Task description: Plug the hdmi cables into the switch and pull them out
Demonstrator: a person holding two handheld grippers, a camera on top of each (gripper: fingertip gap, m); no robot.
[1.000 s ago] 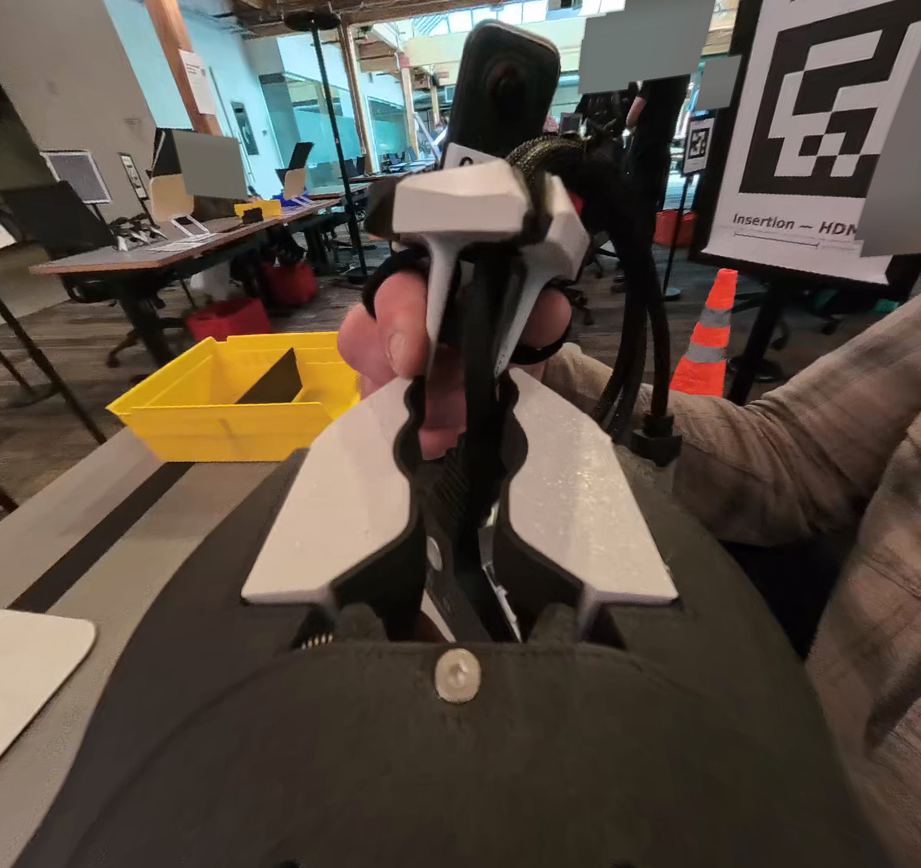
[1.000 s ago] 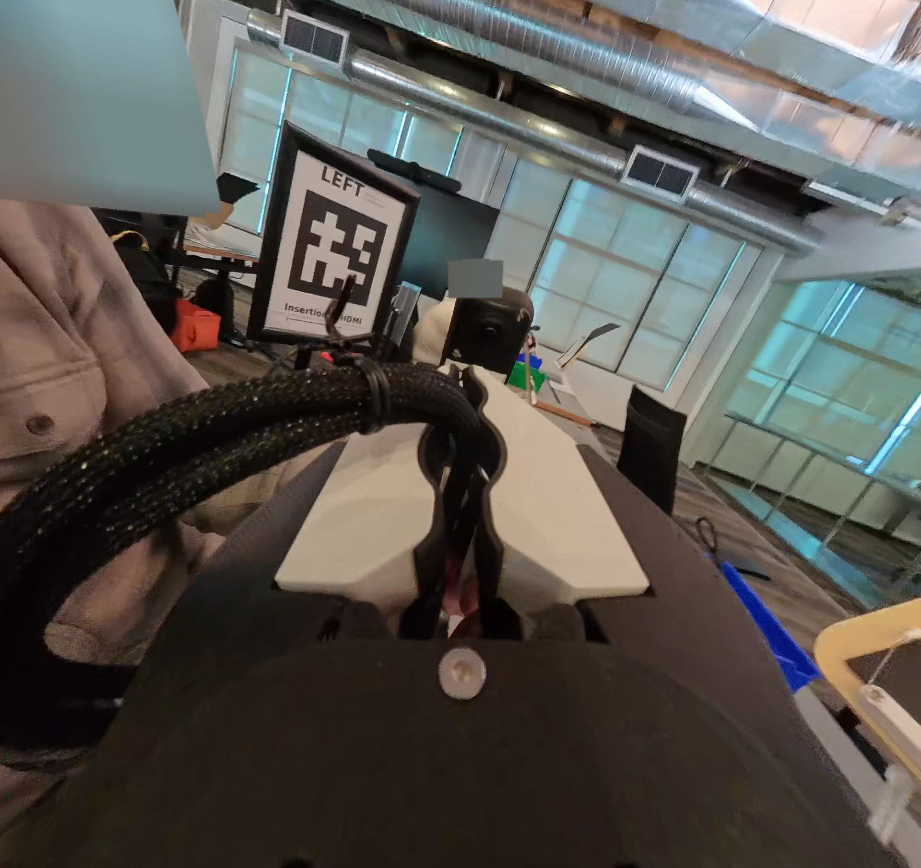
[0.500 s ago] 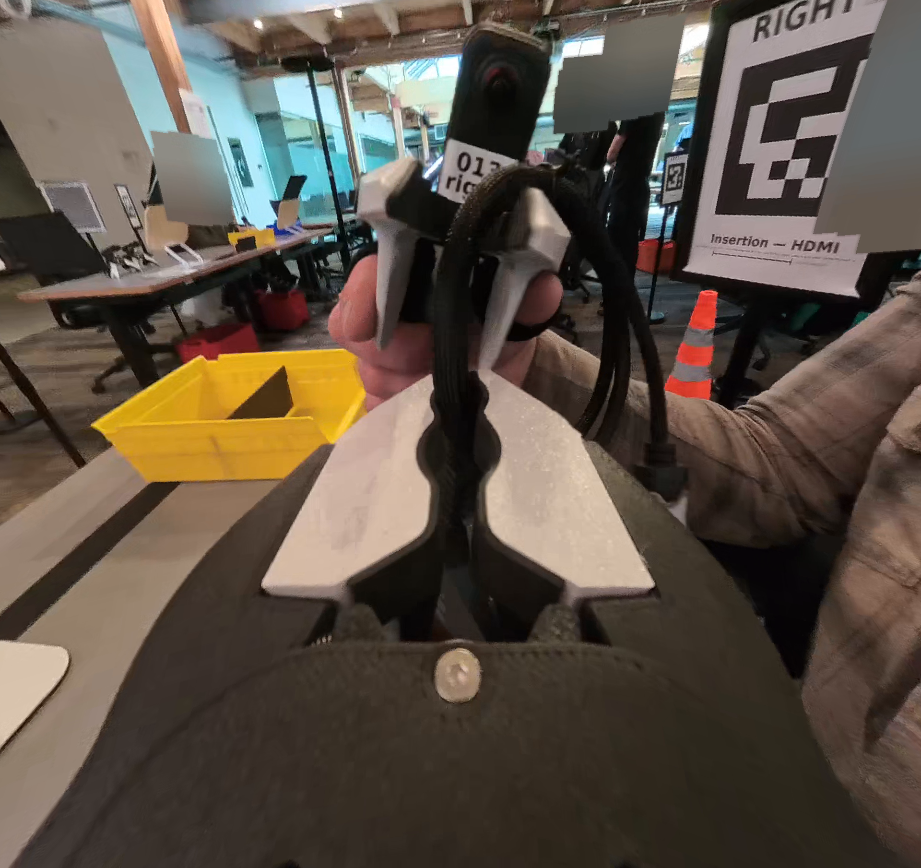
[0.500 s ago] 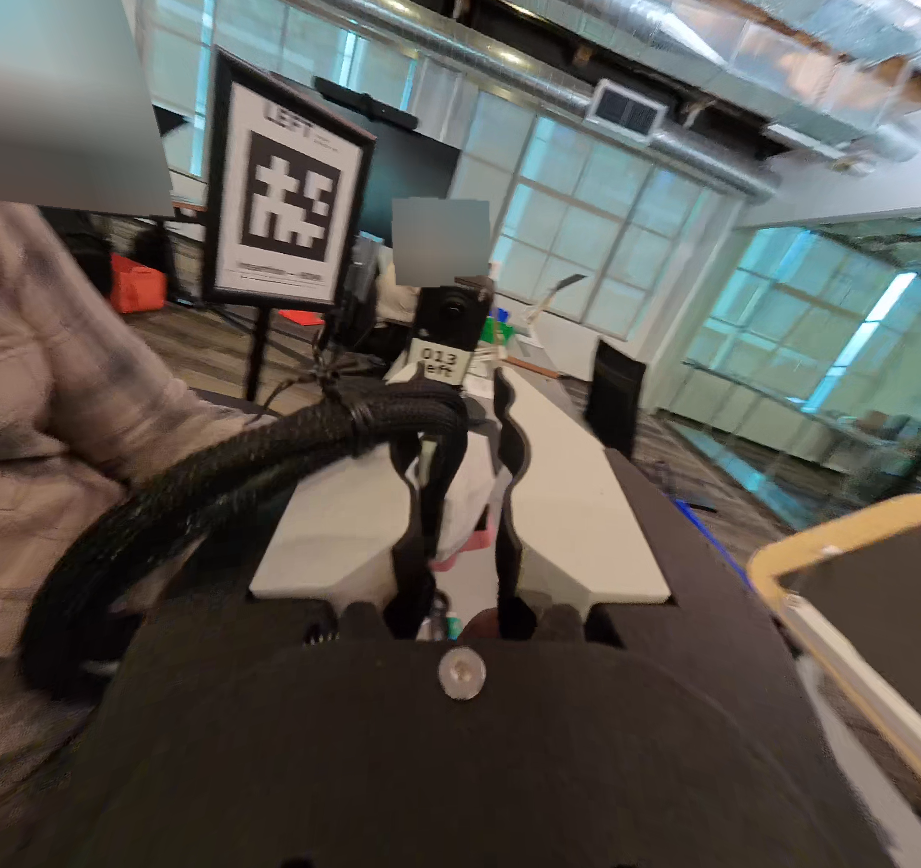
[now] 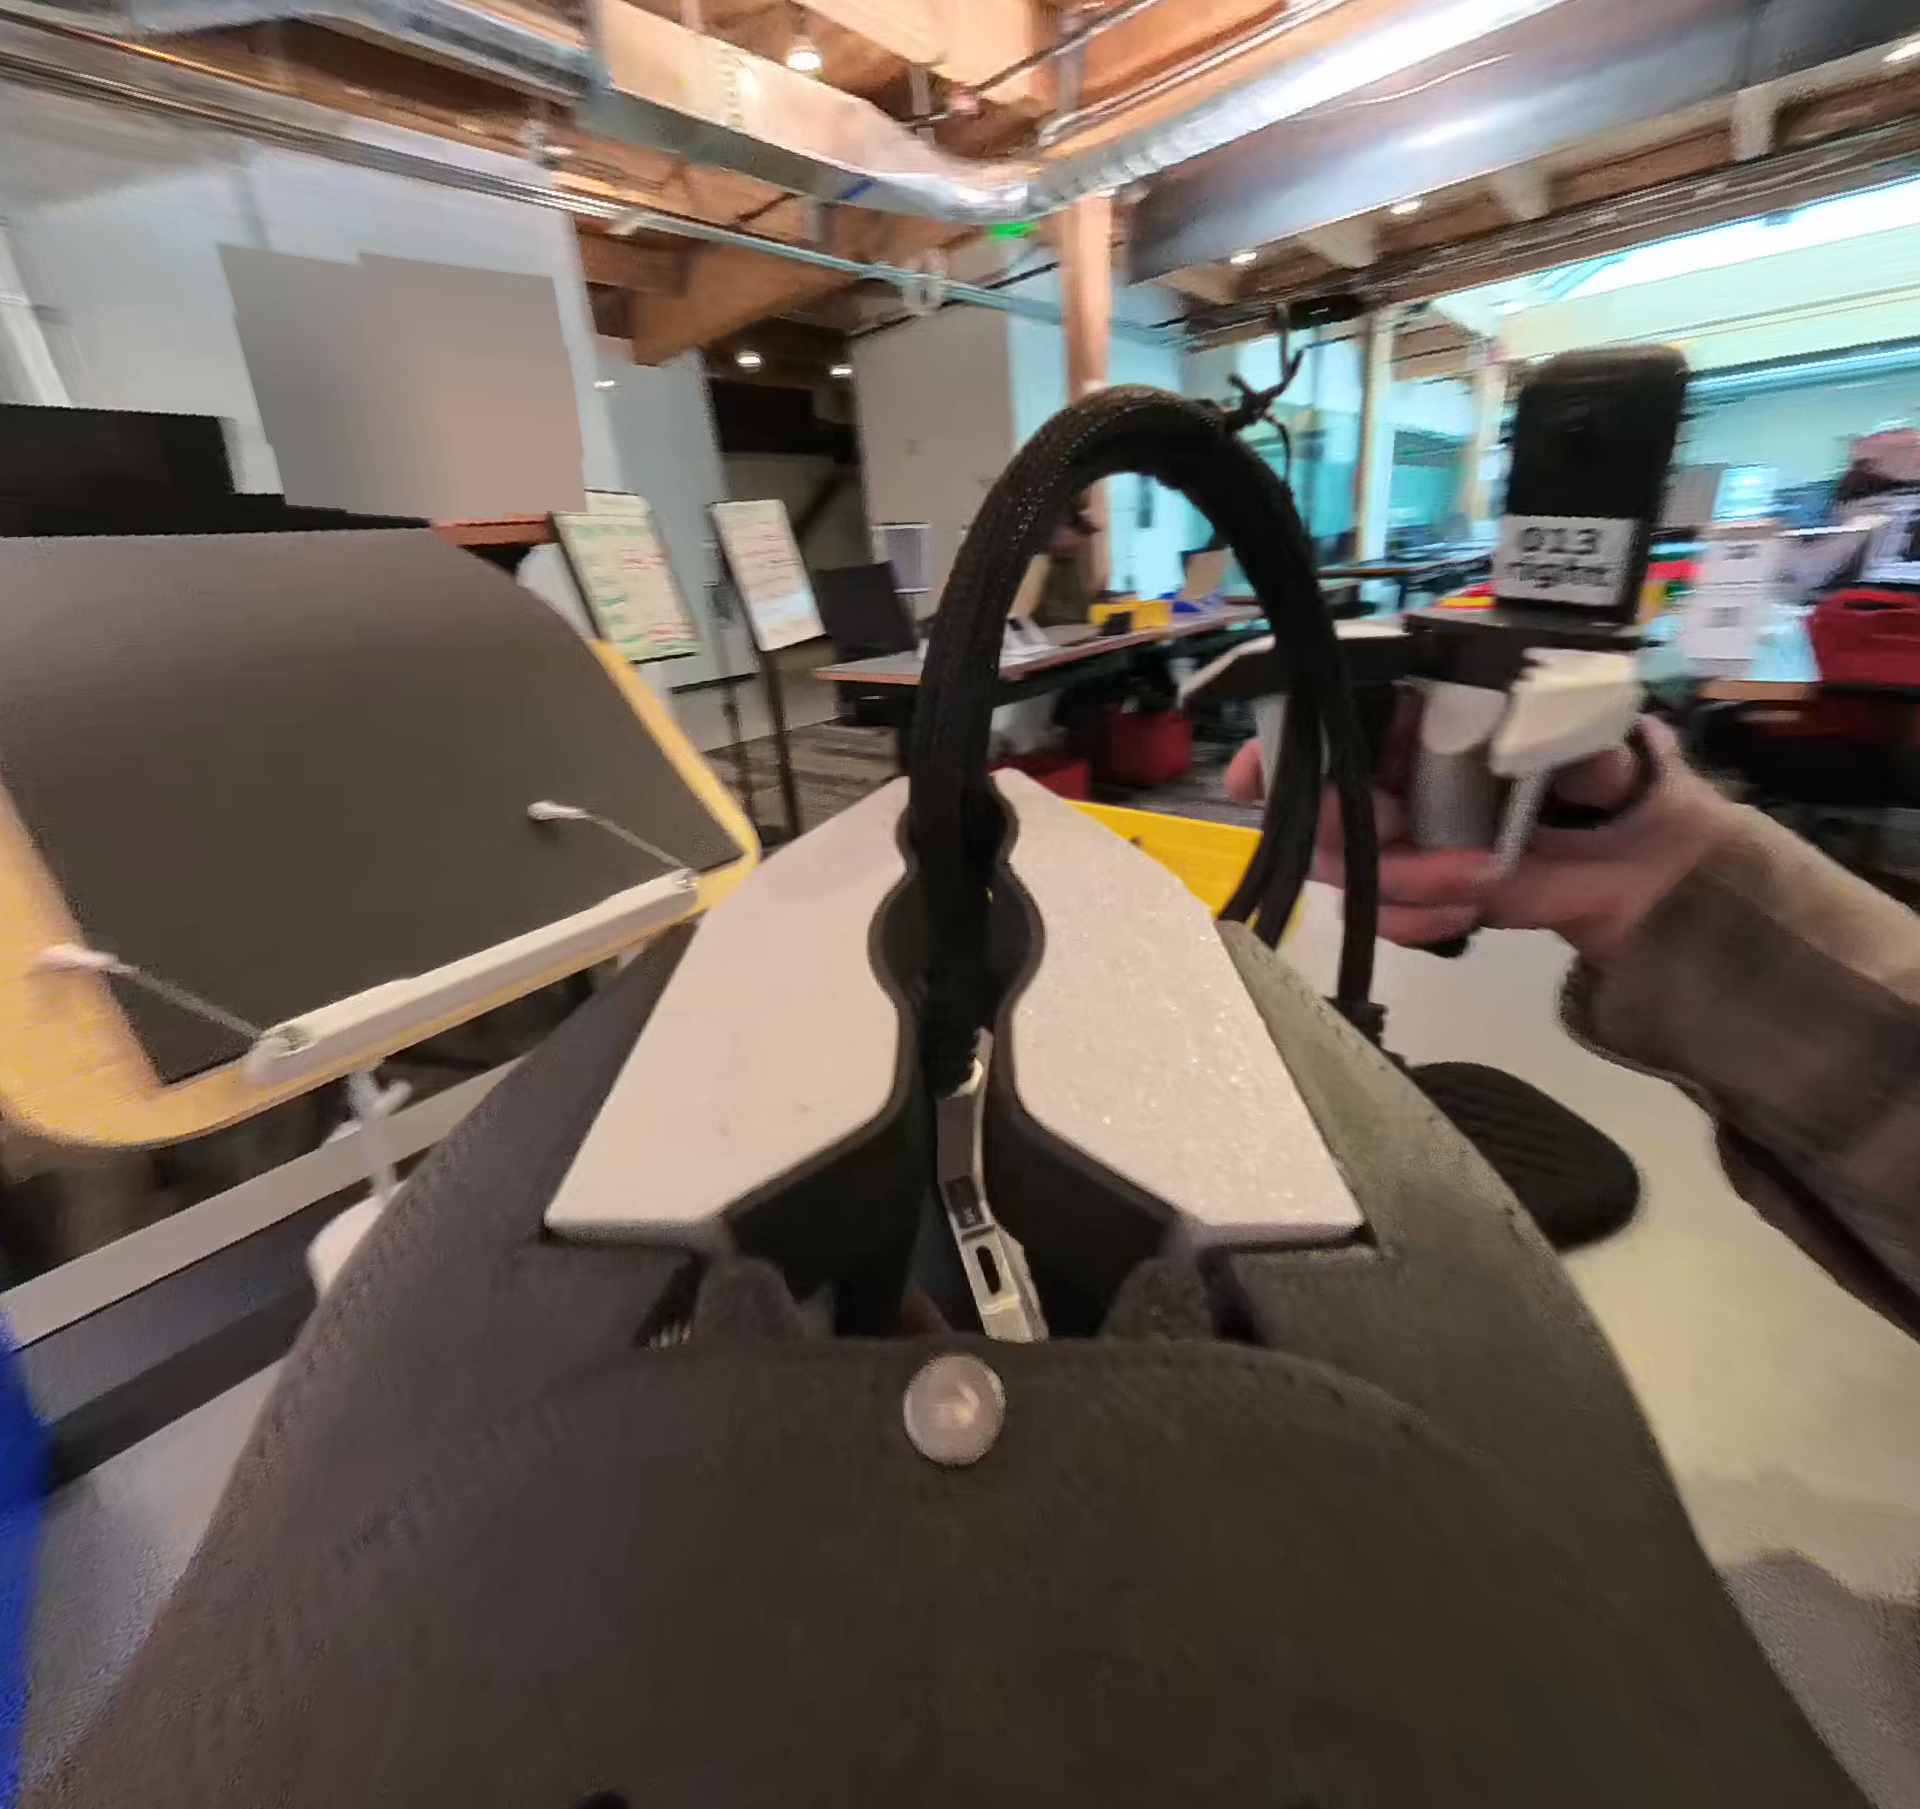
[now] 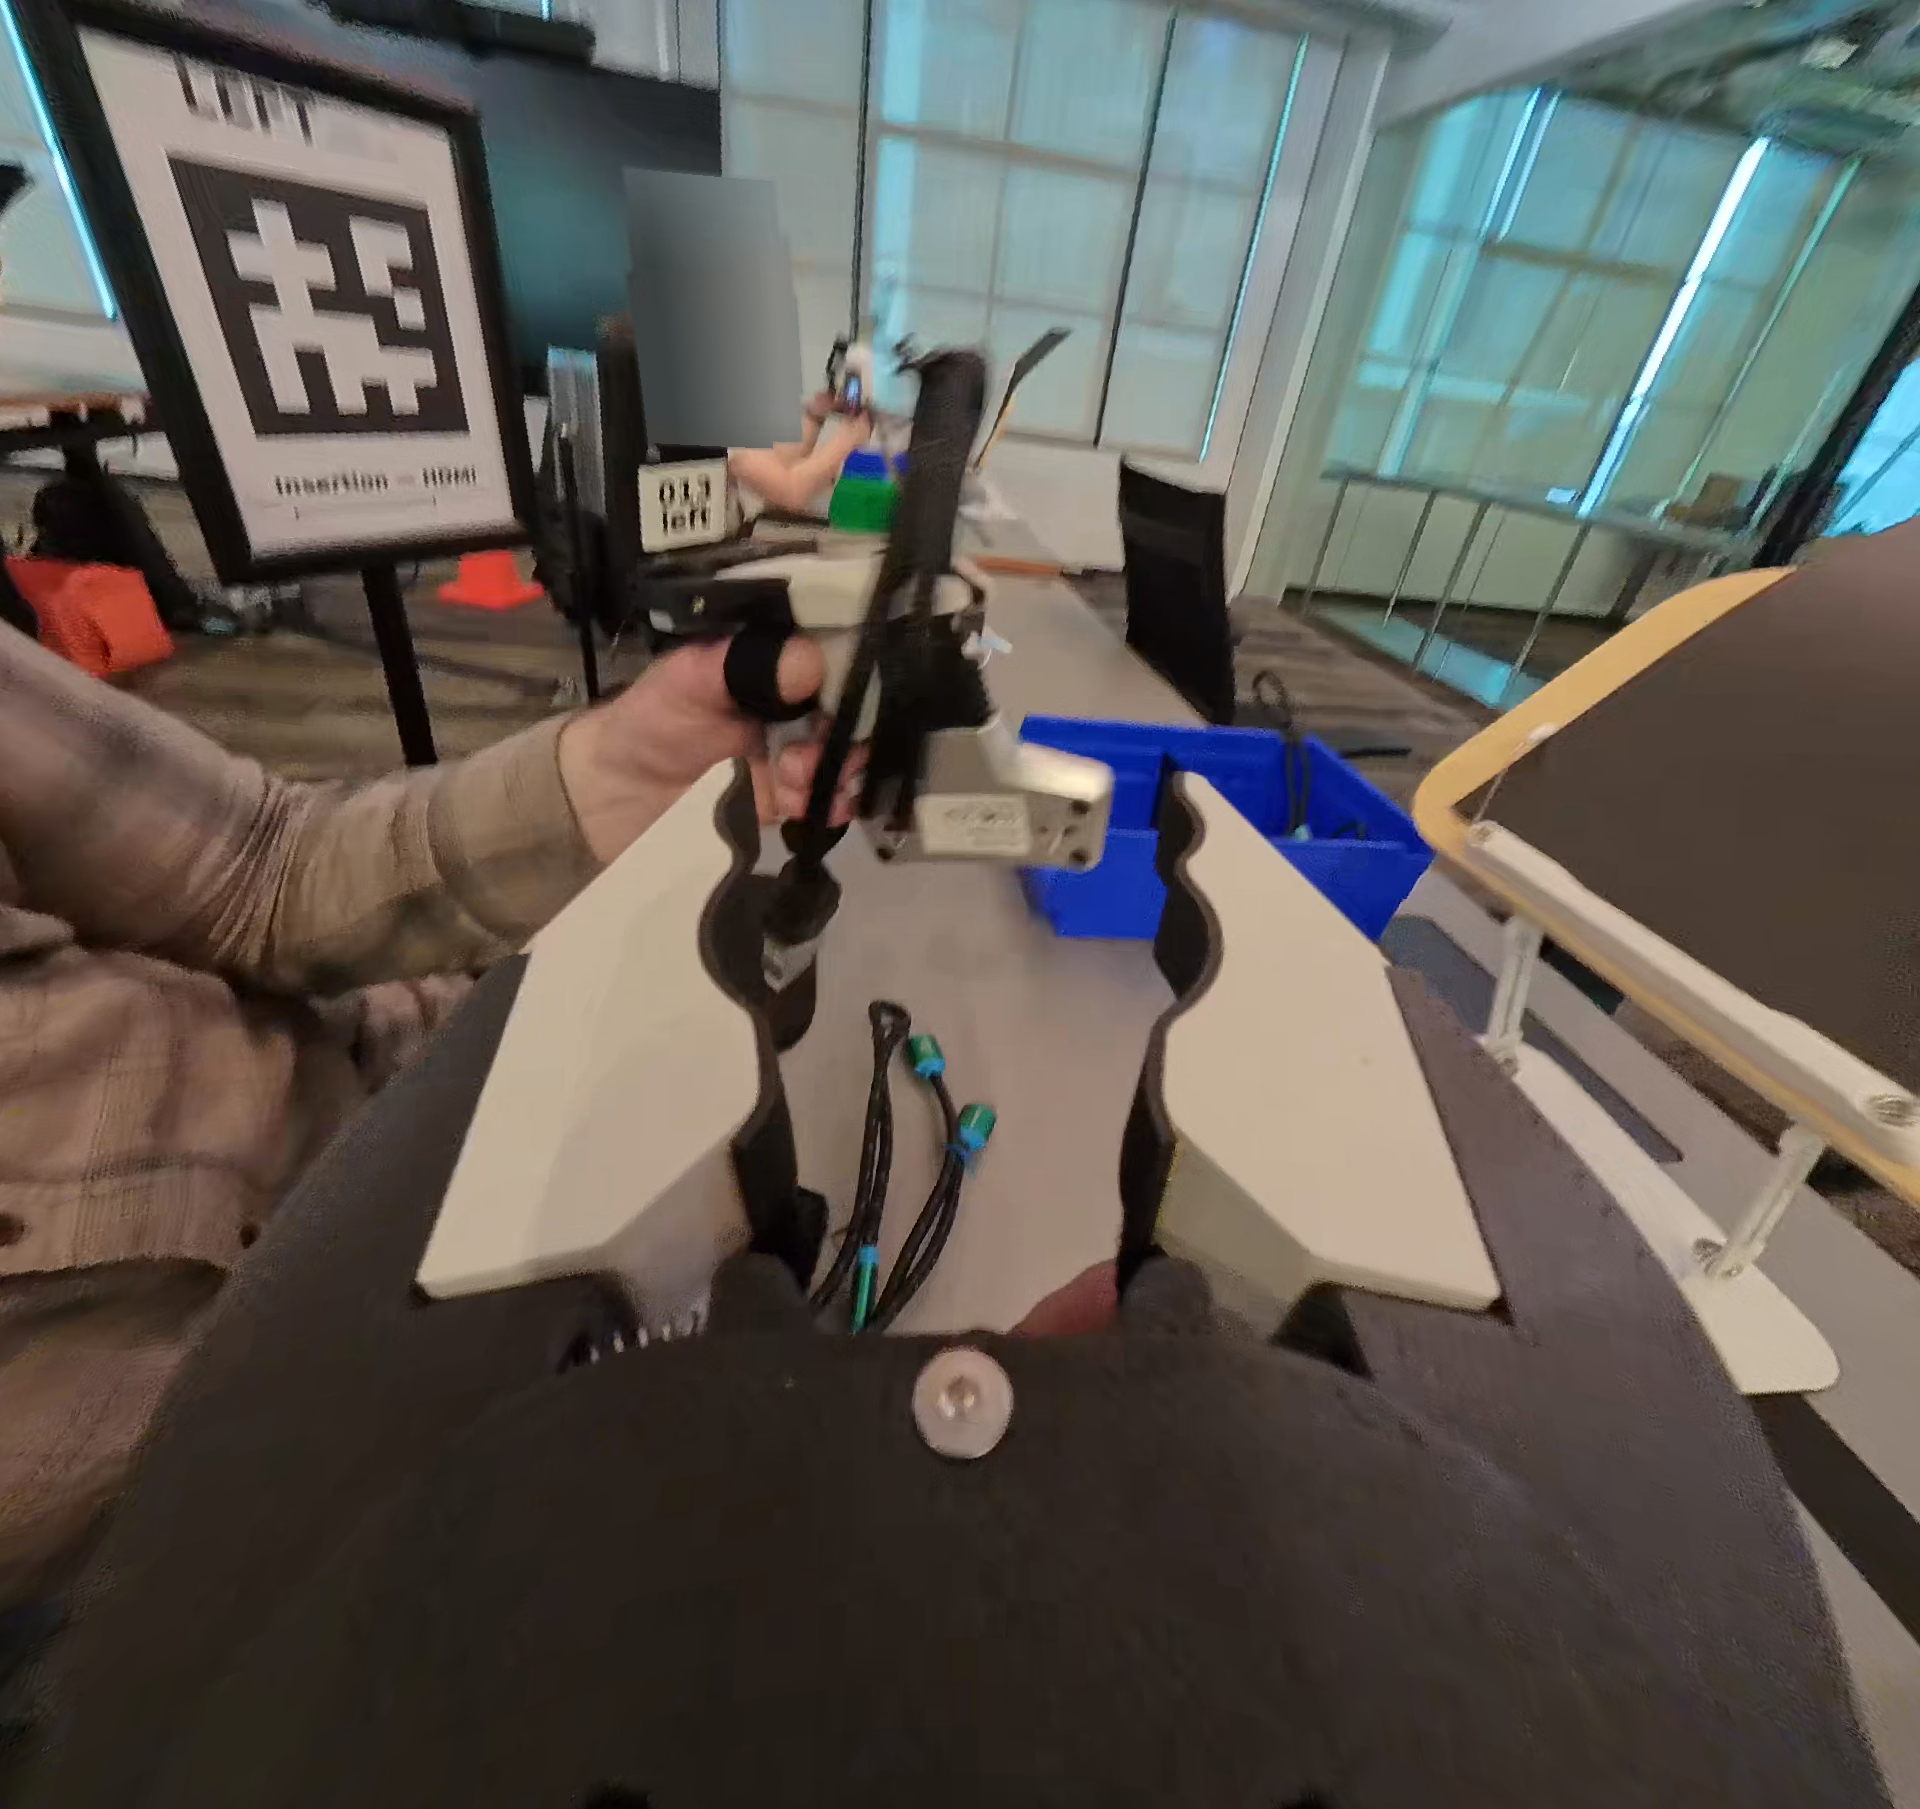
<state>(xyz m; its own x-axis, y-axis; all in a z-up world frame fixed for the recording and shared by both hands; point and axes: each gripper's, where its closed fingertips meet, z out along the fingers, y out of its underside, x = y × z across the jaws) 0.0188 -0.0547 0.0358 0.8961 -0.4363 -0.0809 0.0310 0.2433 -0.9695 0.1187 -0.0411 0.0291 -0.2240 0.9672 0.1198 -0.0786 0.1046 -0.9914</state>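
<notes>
My left gripper point(image 5: 958, 824) is shut on a black braided hdmi cable point(image 5: 1049, 471). The cable loops up over the fingertips and down to the right. The silver switch point(image 5: 977, 1229) sits edge-on between the fingers at the cable's near end. In the right wrist view the left gripper point(image 6: 883, 606) is held up by a hand, with the switch point(image 6: 987, 814) and cable point(image 6: 930, 512) in it, and a plug point(image 6: 800, 918) hangs loose. My right gripper point(image 6: 956, 803) is open and empty, fingers wide apart, facing the switch. It also shows in the left wrist view point(image 5: 1455, 720).
A grey table point(image 6: 997, 959) holds a thin black harness with green connectors point(image 6: 935, 1125) and a blue bin point(image 6: 1247, 824). A tilted dark board with a yellow rim point(image 6: 1662, 824) stands at the right. A marker sign on a stand point(image 6: 301, 305) is at the left. A yellow bin point(image 5: 1184, 845) lies beyond. The left gripper's tips are roughly 11 cm from the right gripper's.
My right gripper opened, let go of the braided cable and drew back. My left gripper closed on the cable and now holds it alone. Both views swung round.
</notes>
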